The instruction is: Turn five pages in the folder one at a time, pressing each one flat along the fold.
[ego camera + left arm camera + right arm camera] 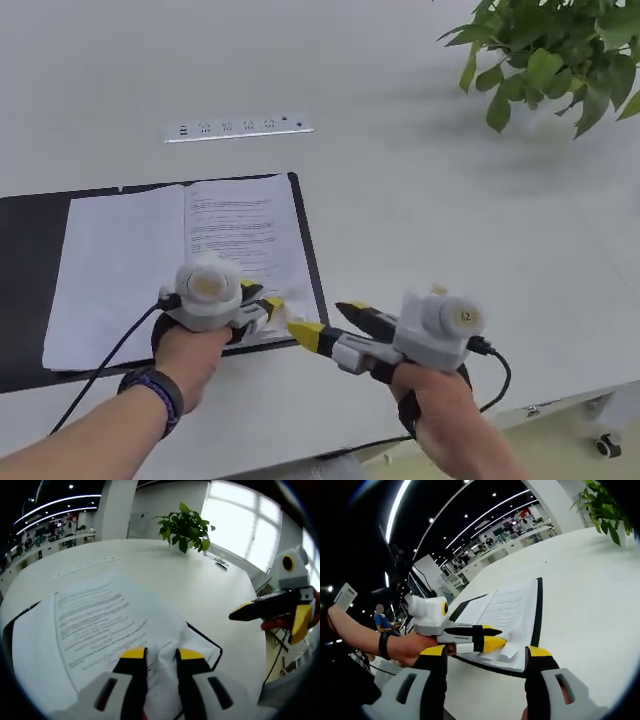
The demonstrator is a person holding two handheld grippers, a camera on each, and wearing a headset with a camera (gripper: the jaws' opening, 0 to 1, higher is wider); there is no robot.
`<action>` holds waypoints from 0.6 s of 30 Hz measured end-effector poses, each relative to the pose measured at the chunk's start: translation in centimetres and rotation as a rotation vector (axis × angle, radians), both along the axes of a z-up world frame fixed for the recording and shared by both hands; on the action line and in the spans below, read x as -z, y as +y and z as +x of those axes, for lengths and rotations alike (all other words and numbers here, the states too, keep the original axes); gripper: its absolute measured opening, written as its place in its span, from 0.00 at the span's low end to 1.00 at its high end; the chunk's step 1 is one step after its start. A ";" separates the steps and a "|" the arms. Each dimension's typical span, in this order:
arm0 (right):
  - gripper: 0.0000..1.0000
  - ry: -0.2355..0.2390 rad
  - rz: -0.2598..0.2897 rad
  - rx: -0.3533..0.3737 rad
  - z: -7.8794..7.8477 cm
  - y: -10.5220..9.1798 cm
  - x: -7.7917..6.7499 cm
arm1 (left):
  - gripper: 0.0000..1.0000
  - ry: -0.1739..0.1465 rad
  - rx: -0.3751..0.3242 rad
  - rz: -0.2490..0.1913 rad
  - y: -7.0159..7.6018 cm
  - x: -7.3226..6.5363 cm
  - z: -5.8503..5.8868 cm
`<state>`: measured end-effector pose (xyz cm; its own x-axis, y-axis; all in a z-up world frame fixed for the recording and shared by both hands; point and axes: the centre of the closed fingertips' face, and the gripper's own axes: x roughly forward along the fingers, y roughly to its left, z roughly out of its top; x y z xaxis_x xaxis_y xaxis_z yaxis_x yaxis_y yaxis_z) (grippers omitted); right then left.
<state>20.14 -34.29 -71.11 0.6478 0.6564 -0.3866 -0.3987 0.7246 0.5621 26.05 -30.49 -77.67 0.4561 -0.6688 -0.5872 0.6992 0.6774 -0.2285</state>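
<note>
Looking down on a wide white table (450,200), smooth and matt. A silver socket strip (238,128) sits flush in the top, beyond the folder (30,230).

Folder: open and flat at the near left of the table, with black cover showing round the white sheets. A printed page (240,230) lies on the right half and a plain-looking sheet (115,270) on the left half.

Left gripper (268,303): jaws clenched on the lower right corner of the printed page. In the left gripper view the paper puckers up between the two yellow tips.

Right gripper (330,320): jaws released and spread wide, grasping nothing. It is low over the table just beside the folder's near right corner, tips pointing toward the left gripper, near it but apart. Cannot tell whether it touches the tabletop.

A leafy green plant (560,55) stands at the far right of the table, well apart from the folder. There is a dark wristband (155,388) on the left wrist. A black cable (100,370) trails back from the left gripper.

Room: a large open office. The left gripper view shows a white pillar (117,510) and bright windows (245,525) behind the plant. The right gripper view shows a dark ceiling with long light strips (400,505), rows of desks (520,535) and a seated person (382,622) far off.
</note>
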 end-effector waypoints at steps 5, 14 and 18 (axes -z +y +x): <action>0.61 0.025 0.040 0.009 2.6 0.5 1.0 | 0.21 -0.002 0.019 0.010 -0.1 -0.1 -0.2; 0.60 0.053 0.075 0.015 5.2 1.5 1.8 | 0.21 -0.001 0.024 0.010 -0.1 -0.1 -0.4; 0.60 0.062 0.089 0.016 6.1 1.5 2.0 | 0.21 -0.003 0.031 0.012 -0.1 0.0 -0.4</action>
